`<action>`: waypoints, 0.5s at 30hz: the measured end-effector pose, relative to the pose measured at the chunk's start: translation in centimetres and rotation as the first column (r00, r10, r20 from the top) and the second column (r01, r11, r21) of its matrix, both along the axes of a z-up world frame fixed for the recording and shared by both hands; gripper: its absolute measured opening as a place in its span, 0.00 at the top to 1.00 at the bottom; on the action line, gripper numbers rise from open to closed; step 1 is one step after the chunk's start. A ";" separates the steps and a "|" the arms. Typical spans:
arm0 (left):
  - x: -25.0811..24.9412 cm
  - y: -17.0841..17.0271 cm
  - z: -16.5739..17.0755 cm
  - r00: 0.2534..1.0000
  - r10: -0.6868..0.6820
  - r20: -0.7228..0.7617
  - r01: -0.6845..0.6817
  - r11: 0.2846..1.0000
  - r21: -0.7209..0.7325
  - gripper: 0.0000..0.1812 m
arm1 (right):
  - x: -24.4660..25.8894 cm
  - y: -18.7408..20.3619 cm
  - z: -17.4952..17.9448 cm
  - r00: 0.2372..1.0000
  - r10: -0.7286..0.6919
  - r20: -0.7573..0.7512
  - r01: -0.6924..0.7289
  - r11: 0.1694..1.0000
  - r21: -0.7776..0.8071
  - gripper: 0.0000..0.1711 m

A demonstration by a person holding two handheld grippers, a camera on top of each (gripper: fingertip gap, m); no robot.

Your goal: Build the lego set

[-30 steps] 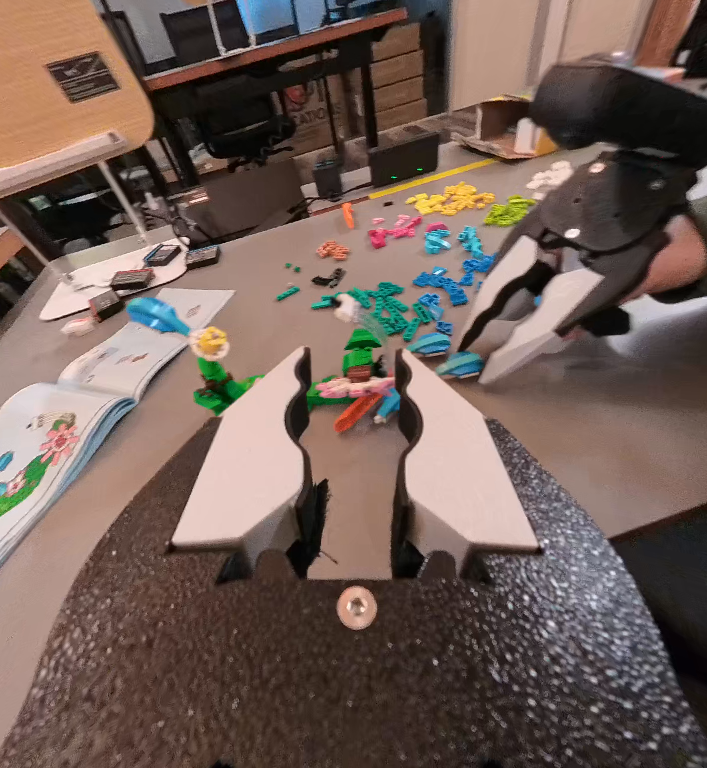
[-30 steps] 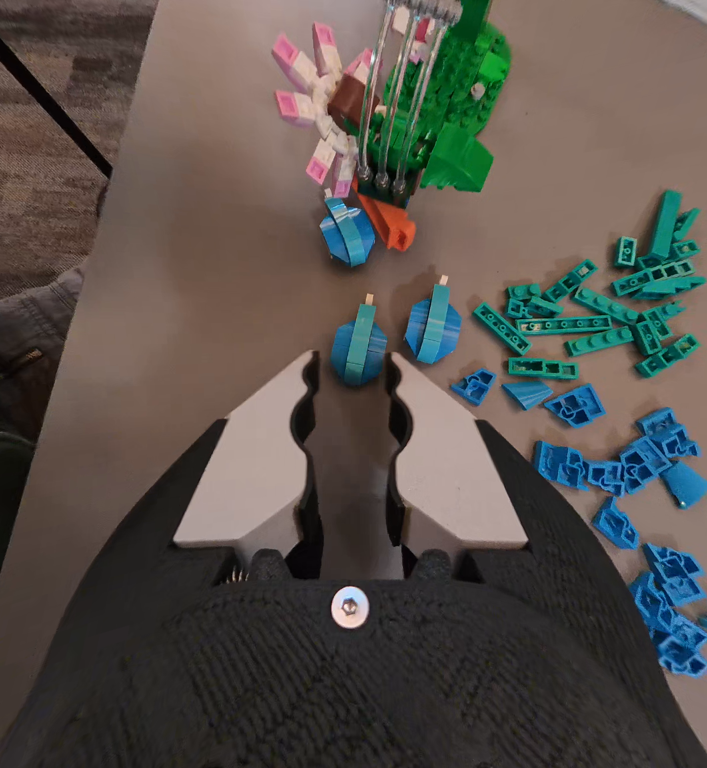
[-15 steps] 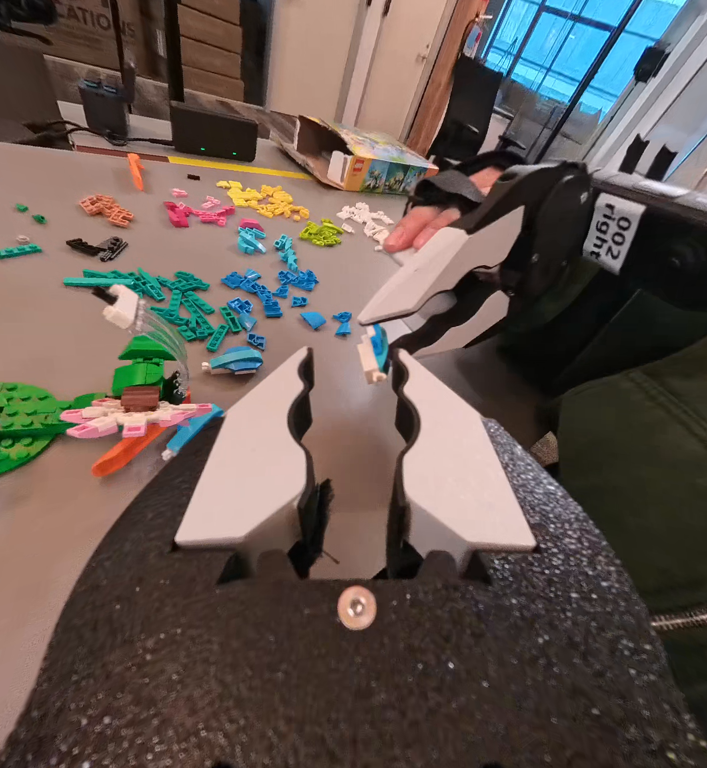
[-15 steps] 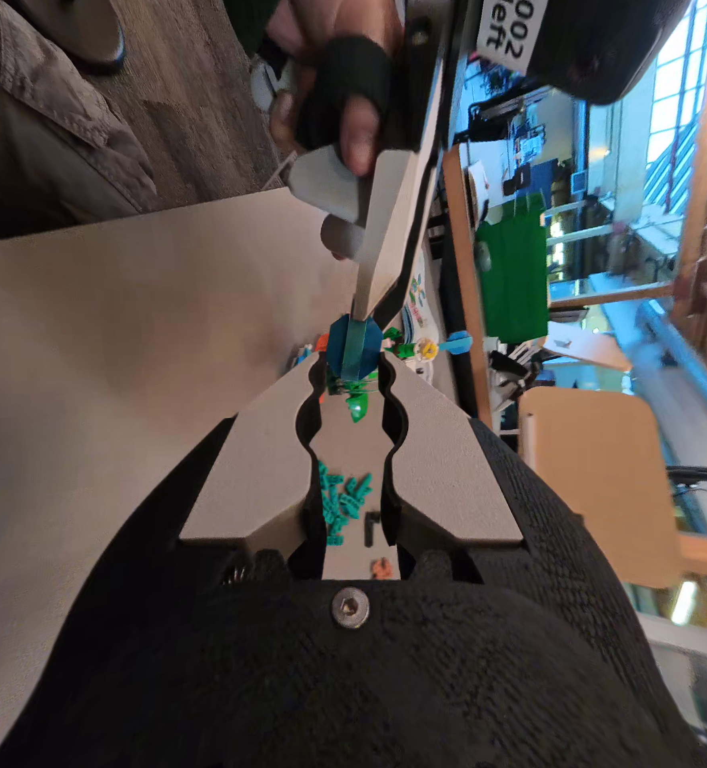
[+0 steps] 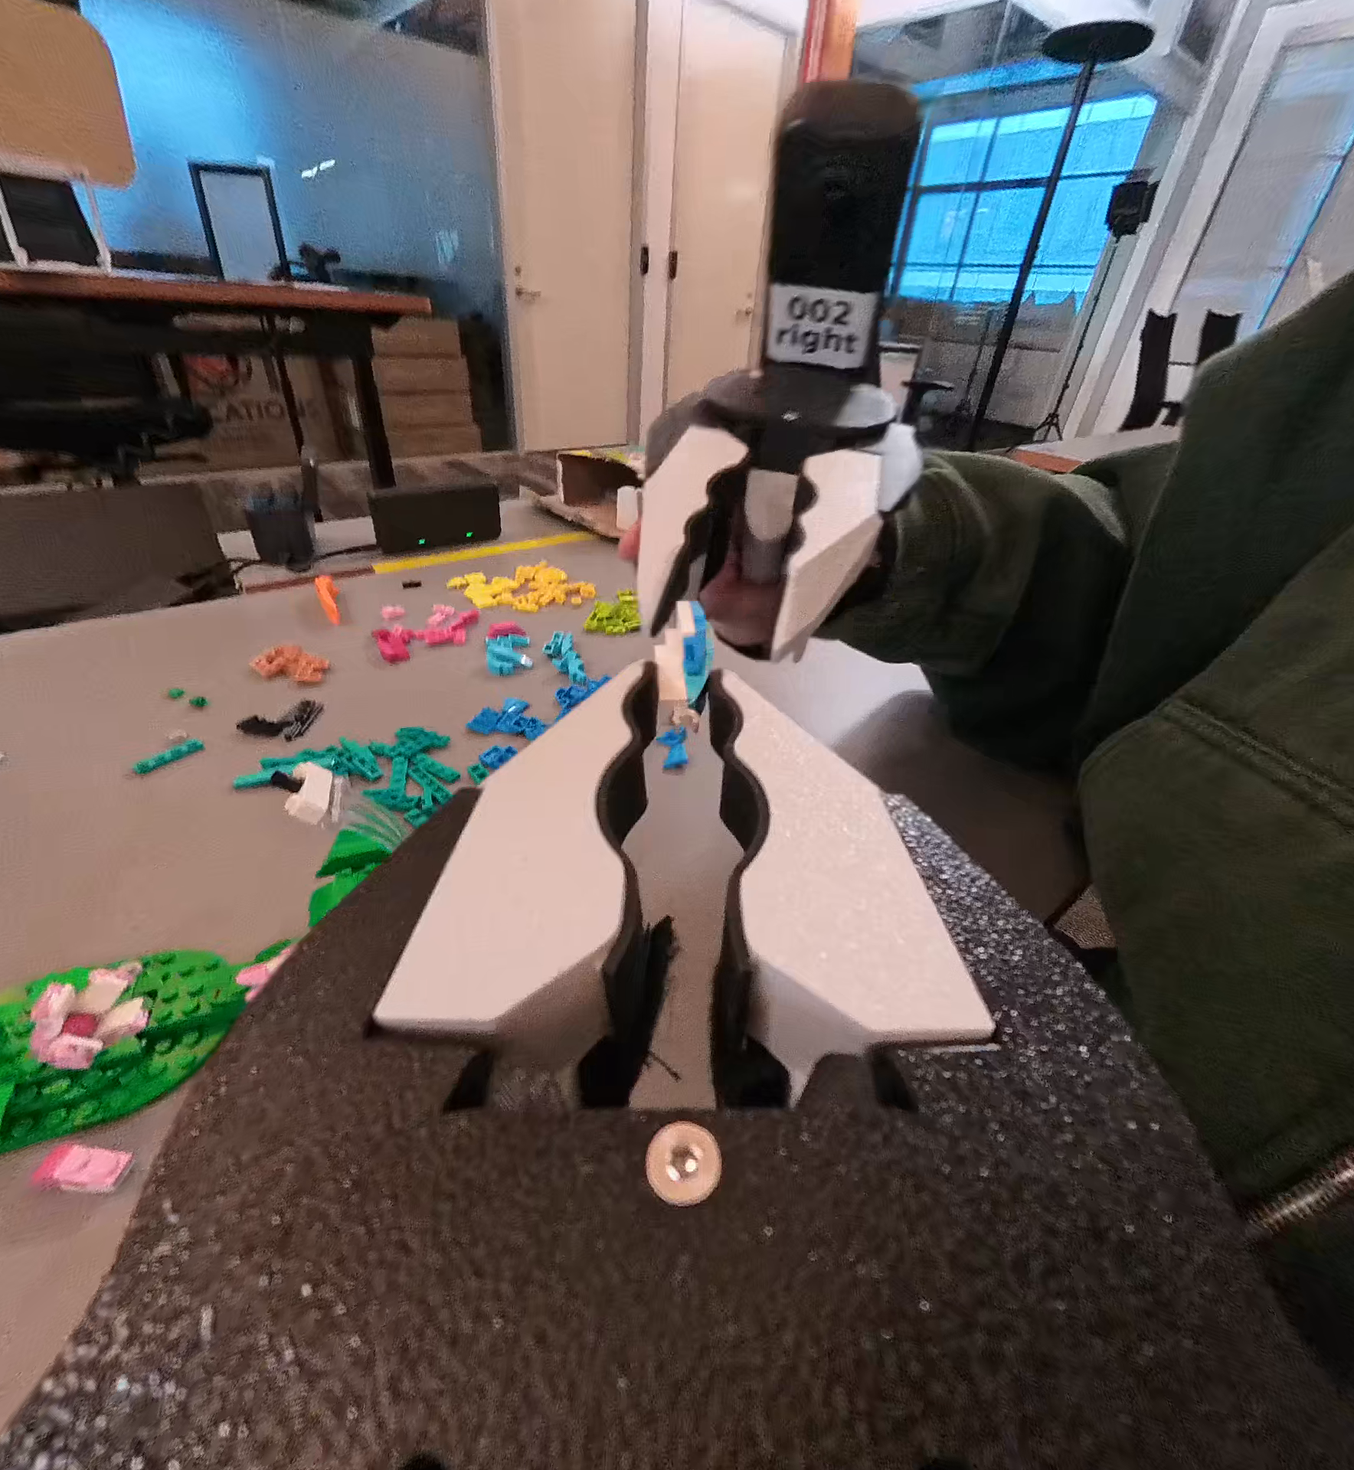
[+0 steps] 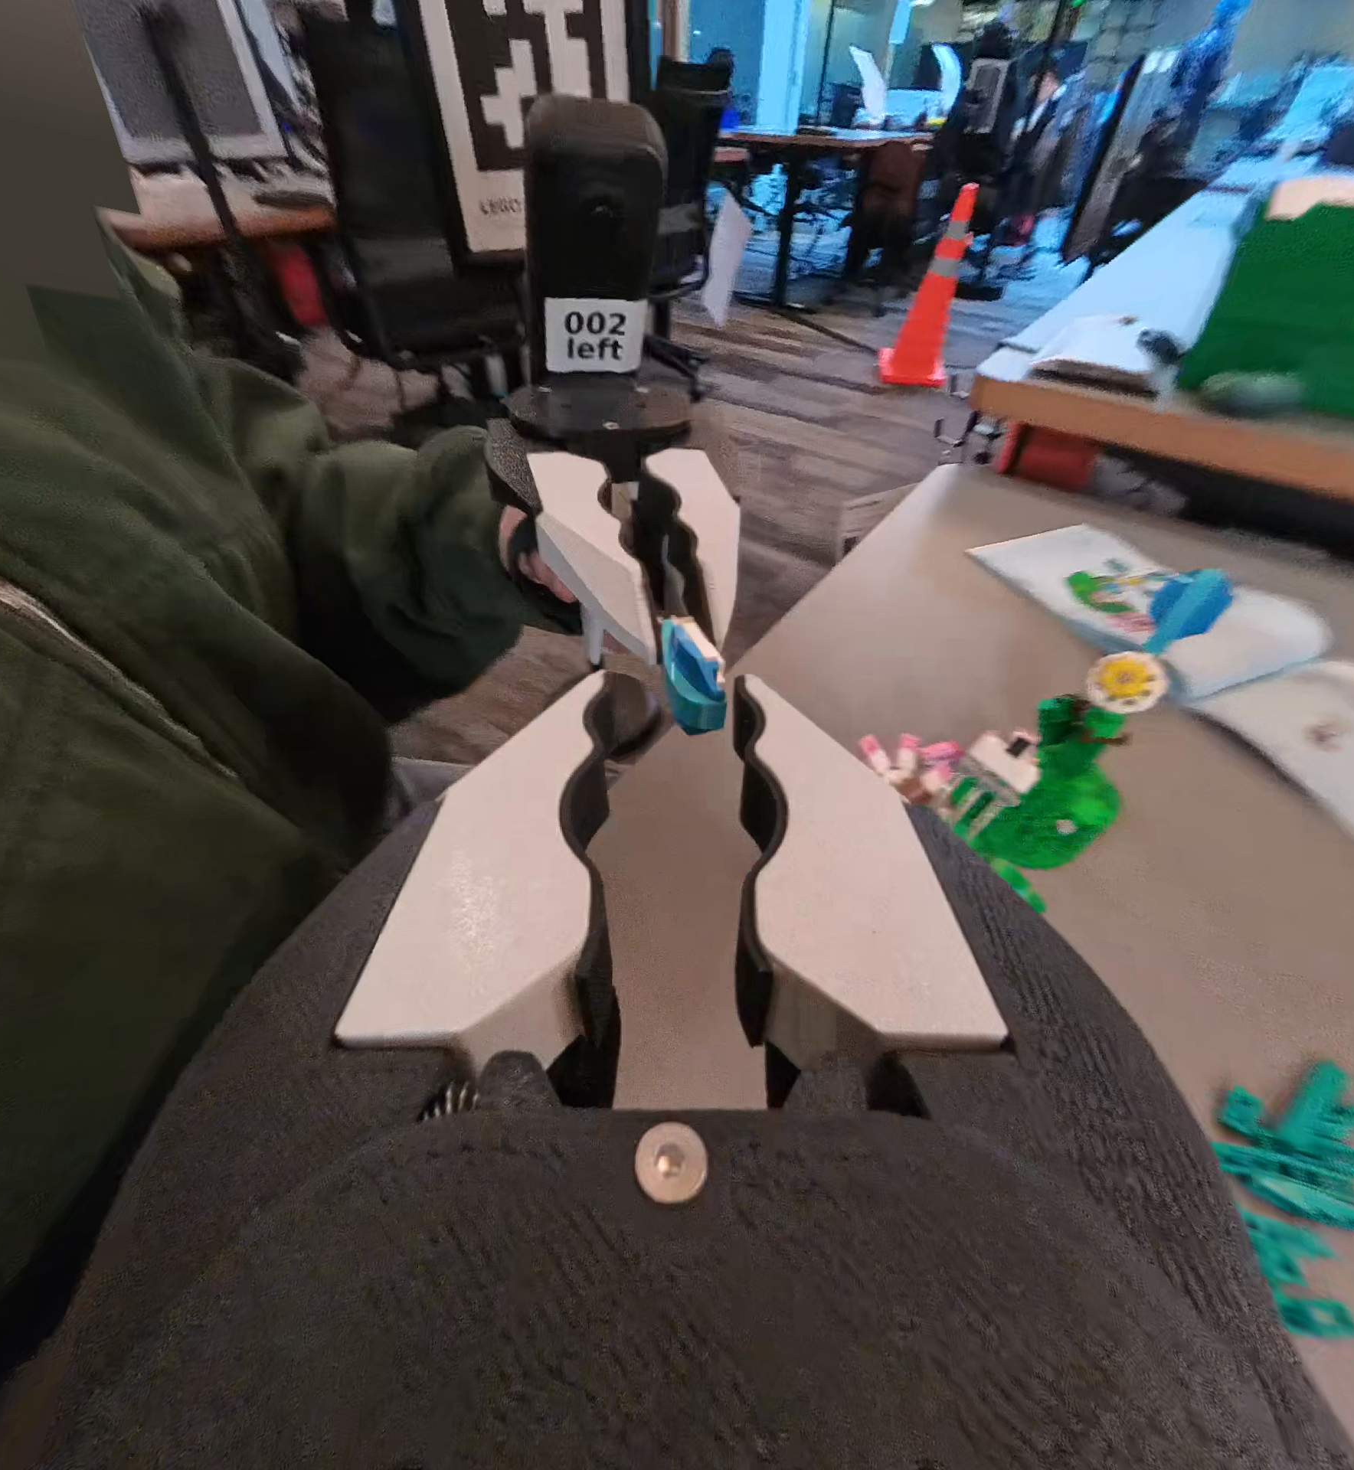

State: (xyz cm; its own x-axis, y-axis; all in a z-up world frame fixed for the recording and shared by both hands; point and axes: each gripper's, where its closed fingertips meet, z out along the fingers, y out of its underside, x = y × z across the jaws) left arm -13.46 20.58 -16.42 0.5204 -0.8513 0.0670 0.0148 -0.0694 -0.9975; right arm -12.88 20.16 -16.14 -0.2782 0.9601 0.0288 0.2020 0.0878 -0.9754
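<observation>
Handover is what has just happened: a second ago the blue piece (image 5: 686, 656) lay on the surface (image 6: 857, 636) just beside the green model (image 6: 1048, 803), and half a second ago my right hand-held gripper (image 6: 670, 688) carried it in its tips. Now that right one stands spread open, its fingers clear of the piece on both sides. My left hand-held gripper (image 5: 680, 700) looks closed on the piece at the very tips, though the contact there is small and a little blurred.

The piece is up in the air, well above the green model and off to its side, between my two tools, which face each other. I judge this a regrasp. With the piece turned in the left tips, I can take it again at a better angle and then carry it back down to the green model for fitting. The hold is shallow, so a slip is the risk.
</observation>
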 end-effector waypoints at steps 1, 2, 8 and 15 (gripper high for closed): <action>0.1 -0.2 0.2 1.000 -0.014 0.002 0.014 1.000 0.010 0.94 | -0.1 -0.2 0.0 1.000 0.021 0.012 -0.020 0.999 -0.037 0.86; 0.1 -0.4 0.3 1.000 -0.022 0.003 0.022 1.000 0.017 0.94 | -0.2 -0.4 -0.1 0.999 0.040 0.022 -0.039 0.998 -0.058 0.88; 0.0 -0.7 0.2 0.999 -0.040 0.006 0.040 0.999 0.017 0.94 | -0.6 -0.5 -0.2 0.995 0.092 0.038 -0.089 0.994 -0.064 0.93; -0.9 0.0 0.3 0.998 -0.002 0.061 0.002 1.000 -0.004 0.91 | -1.2 0.1 0.1 0.991 0.126 0.041 -0.124 0.992 -0.034 0.93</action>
